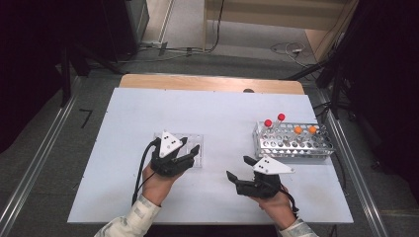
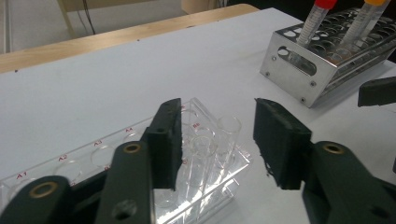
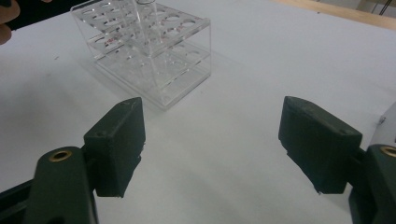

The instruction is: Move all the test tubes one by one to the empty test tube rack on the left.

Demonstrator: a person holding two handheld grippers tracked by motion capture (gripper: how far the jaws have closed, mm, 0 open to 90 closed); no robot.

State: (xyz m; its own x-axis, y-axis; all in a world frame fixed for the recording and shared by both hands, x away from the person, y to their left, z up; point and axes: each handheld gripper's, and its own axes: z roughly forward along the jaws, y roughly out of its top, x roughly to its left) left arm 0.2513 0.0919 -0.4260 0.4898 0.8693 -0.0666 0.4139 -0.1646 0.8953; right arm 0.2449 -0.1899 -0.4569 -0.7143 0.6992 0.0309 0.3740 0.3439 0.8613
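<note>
Two grippers at the near edge, both spread and empty: right gripper (image 1: 243,170) low over bare table (image 1: 222,113); left gripper (image 1: 184,150) straddling the clear rack (image 2: 205,163), likely to pick a glass tube (image 2: 229,133). Far right, metal rack (image 1: 291,143) keeps capped tubes (image 1: 274,120) upright. Clear tubes are hard to count.

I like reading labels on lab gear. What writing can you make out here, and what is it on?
"A1", "A2", "A3", "A4": red marks along the top edge of the clear plastic rack.
More red marks further along that rack: too blurred to read.
Metal rack and capped tubes: no writing visible.
</note>
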